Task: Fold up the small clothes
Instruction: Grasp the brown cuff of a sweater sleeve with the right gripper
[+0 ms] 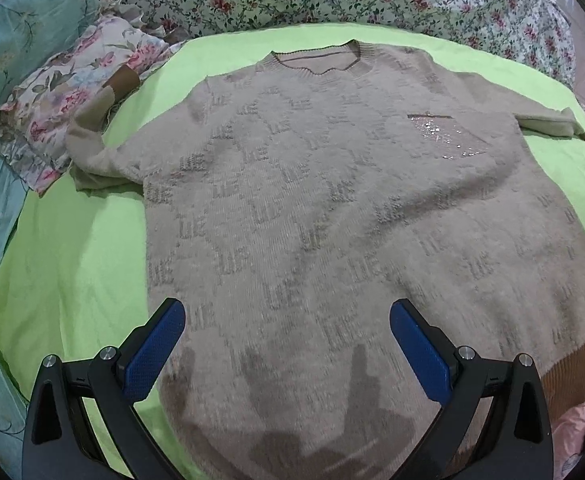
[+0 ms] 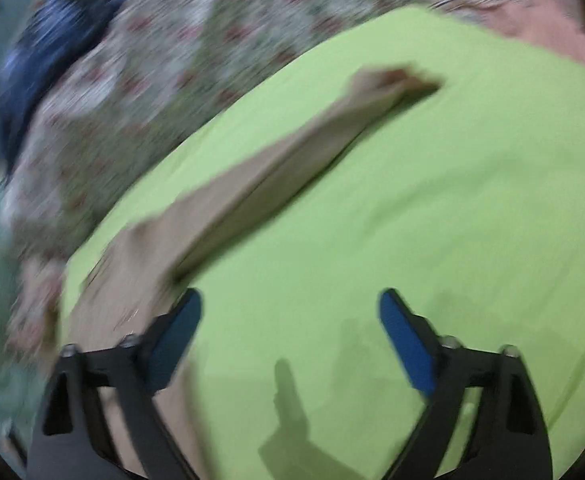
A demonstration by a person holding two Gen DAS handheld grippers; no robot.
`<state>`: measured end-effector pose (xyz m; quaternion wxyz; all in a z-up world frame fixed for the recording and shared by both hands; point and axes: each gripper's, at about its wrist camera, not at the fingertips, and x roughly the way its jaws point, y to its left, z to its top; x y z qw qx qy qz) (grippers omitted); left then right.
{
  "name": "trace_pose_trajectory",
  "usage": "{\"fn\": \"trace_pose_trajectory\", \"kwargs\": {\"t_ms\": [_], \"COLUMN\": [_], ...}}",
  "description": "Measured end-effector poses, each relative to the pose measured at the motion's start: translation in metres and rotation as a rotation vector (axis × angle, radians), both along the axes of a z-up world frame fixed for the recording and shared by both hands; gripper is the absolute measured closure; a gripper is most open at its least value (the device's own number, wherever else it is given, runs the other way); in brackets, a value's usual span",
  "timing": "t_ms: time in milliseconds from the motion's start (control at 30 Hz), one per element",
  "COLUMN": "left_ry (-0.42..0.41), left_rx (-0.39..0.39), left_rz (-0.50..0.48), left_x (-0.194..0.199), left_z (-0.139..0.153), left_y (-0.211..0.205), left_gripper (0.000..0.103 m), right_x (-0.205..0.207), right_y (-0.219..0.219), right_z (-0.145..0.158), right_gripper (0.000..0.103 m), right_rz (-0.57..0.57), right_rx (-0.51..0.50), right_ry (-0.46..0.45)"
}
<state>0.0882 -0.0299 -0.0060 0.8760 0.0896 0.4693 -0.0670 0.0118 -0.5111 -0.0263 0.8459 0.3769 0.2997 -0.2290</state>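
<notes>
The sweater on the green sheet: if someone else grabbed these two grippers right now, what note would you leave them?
Left gripper: open, empty, above the lower body of the sweater.
Right gripper: open, empty, over bare green sheet, with the sweater's sleeve stretched out ahead of it; this view is motion-blurred.
Sweater: face up and spread flat, neckline on the far side, brown hem band nearest the left gripper. The other sleeve is bunched near the floral pillow.
Done: sweater laid out; no fold visible.
Left: fold both sleeves in, then fold the body.
</notes>
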Motion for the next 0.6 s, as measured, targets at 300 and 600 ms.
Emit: {"fn": "trace_pose_trajectory", "kwargs": {"t_ms": [300, 600], "left_ry": [0.063, 0.065], "left_rx": [0.054, 0.015], "left_rz": [-0.002, -0.016], "left_x": [0.022, 0.032], "left_z": [-0.013, -0.015], "left_y": [-0.017, -0.024], "left_gripper": [0.001, 0.001], "right_x": [0.068, 0.093], "right_y": [-0.152, -0.144], "right_z": [-0.016, 0.001], "right_gripper": [0.051, 0.095], "right_rz": [-0.286, -0.253], "right_rx": [0.037, 0.016], "right_ry": [-0.028, -0.100]}}
